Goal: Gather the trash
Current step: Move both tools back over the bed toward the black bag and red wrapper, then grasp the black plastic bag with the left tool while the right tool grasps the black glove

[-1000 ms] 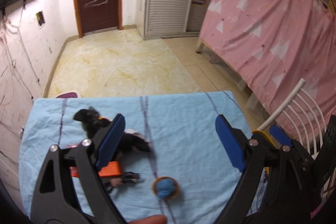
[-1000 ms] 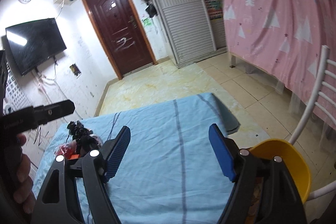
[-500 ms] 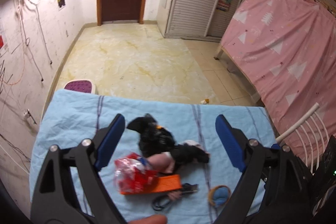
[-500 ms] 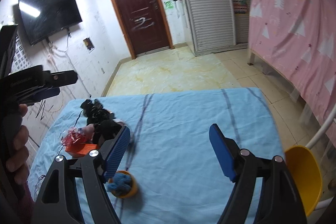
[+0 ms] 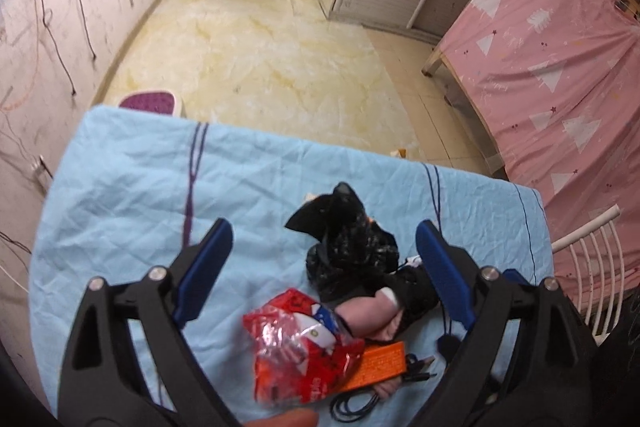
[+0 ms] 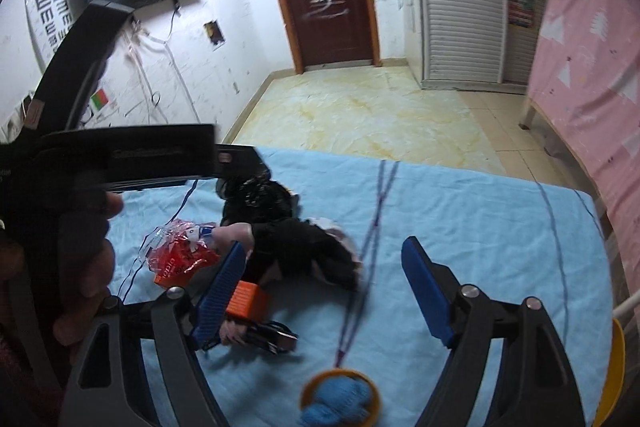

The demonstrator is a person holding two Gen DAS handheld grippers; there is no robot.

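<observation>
A pile of trash lies on the blue-clothed table (image 5: pixel 120 187): a crumpled black plastic bag (image 5: pixel 348 247), a red snack wrapper (image 5: pixel 300 347), an orange card (image 5: pixel 380 367), a black cable (image 5: pixel 356 405) and a doll in black clothes (image 5: pixel 376 315). My left gripper (image 5: pixel 323 231) hangs above the pile, its jaws opening on either side of the black bag without touching it. My right gripper (image 6: pixel 324 249) comes at the doll's black dress (image 6: pixel 304 251) from the right; its jaws are opening too and its pads press on nothing. The red wrapper (image 6: pixel 180 255) lies just left of it.
An orange cup holding something blue (image 6: pixel 340 399) stands near the table's front edge. A white chair (image 5: pixel 592 239) and a pink-covered bed (image 5: pixel 560 67) are on the right, and a purple stool (image 5: pixel 152 103) stands beyond the table. A hand (image 6: pixel 88 267) holds the left gripper's frame.
Both grippers have swung left toward the pile and dipped closer to it. The pile now sits between the left jaws, and both pairs of jaws stand slightly wider.
</observation>
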